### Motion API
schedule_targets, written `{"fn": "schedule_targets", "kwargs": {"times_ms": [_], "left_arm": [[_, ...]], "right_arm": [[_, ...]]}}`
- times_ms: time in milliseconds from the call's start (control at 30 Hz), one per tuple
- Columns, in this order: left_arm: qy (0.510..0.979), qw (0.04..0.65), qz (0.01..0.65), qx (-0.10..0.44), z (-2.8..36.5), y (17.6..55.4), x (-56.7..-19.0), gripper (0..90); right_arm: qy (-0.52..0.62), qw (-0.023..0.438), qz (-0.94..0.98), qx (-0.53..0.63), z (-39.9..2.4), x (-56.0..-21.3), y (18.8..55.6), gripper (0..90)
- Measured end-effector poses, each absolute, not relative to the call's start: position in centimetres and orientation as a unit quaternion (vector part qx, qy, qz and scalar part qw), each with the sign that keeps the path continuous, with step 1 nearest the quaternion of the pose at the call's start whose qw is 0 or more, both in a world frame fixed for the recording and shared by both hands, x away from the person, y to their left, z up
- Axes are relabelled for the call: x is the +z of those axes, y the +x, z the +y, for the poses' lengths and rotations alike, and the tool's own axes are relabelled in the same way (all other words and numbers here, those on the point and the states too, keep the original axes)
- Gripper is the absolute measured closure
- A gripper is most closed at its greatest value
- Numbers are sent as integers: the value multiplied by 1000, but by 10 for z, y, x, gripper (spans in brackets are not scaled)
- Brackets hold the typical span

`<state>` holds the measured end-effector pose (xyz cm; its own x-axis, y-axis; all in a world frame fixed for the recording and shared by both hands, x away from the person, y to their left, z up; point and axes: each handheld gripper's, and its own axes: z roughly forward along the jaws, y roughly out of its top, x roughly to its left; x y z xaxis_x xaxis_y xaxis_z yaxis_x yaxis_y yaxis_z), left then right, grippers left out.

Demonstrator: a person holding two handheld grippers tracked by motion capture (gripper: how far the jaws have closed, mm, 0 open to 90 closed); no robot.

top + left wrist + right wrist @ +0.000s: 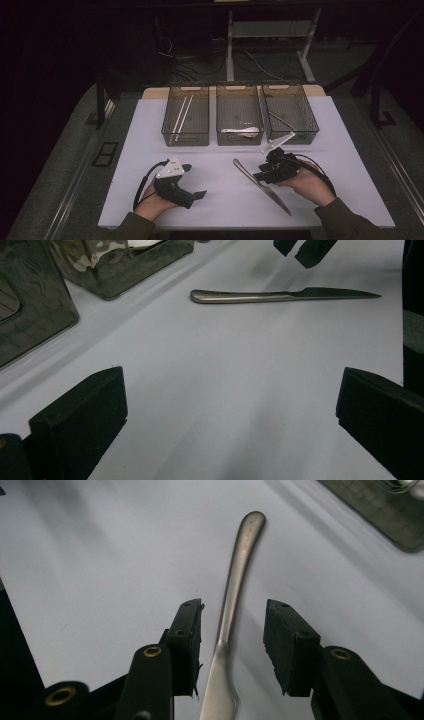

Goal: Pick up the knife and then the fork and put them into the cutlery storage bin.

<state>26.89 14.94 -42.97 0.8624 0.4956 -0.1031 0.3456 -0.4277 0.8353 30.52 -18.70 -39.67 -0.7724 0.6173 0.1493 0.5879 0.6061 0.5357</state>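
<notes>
right gripper (232,630) was held narrowed astride the knife (235,595), pads not yet touching; left gripper (230,405) was spread wide at nine o'clock. closing squarely on the handle was judged best.

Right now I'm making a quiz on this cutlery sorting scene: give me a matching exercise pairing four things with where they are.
Things:
1. knife
2. chopsticks
3. white spoon
4. left gripper

Places:
A. middle bin
B. hovering over bare mat at the left, jaws wide
C. flat on the mat, between the right gripper's open jaws
D. left bin

Pairs: 1-C, 2-D, 3-A, 4-B
</notes>
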Motion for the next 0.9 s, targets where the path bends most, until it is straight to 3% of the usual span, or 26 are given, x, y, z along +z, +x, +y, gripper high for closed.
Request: {"fn": "schedule_targets", "kwargs": {"times_ms": [567, 900], "left_arm": [[841, 473, 249, 79, 149, 269, -430, 0], [841, 474, 249, 78, 149, 269, -430, 0]], "right_arm": [[344, 11, 918, 195, -157, -419, 316, 655], [331, 36, 933, 135, -145, -421, 321, 722]]}}
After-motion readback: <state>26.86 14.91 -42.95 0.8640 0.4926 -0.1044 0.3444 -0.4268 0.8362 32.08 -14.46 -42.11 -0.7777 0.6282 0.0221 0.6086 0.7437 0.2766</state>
